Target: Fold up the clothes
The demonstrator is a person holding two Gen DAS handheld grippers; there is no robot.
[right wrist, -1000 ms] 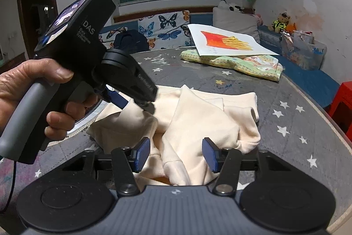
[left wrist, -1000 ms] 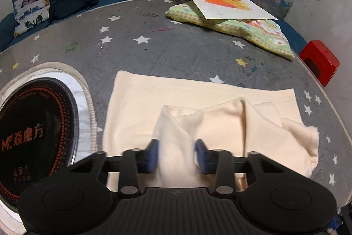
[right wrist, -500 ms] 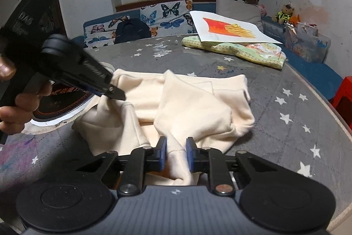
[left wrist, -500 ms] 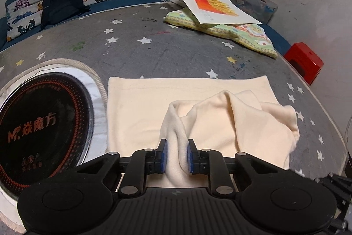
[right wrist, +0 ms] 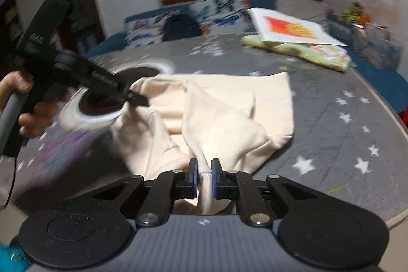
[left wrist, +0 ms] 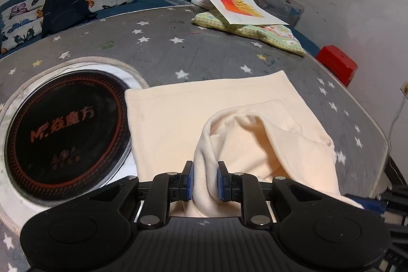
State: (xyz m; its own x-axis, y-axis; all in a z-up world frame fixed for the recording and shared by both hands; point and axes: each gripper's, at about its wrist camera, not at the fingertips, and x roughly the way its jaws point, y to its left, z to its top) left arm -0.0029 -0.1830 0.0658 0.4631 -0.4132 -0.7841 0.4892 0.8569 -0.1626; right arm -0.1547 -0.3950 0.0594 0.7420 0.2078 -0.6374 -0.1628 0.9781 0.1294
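The cream garment (left wrist: 204,108) lies on the grey star-printed table (left wrist: 158,52), just to the right of the round black induction hob (left wrist: 63,124), its left edge touching the hob's pale rim; the far portion lies flat and smooth with a straight hem running away from the hob, while the near portion is lifted into loose ridges; so the fold is judged to be begun but not laid: one flat panel is ready, and the raised cloth has yet to be carried over it and pressed down; no finished crease shows. The left gripper (left wrist: 204,182) has its jaws closed narrowly on a thick bunch of cloth at the garment's near edge, beside the hob's near side; the right gripper (right wrist: 204,179) is pinched almost fully together on a thin rolled edge farther from the hob, towards the table's rim; in the right wrist view the left gripper (right wrist: 135,100) bites a corner above the hob. The garment's long axis seems to run from the hob towards the red box (left wrist: 336,63), across both cameras' line of sight; which end is the neck cannot be told, since the near part is bunched; the right wrist view is blurred.
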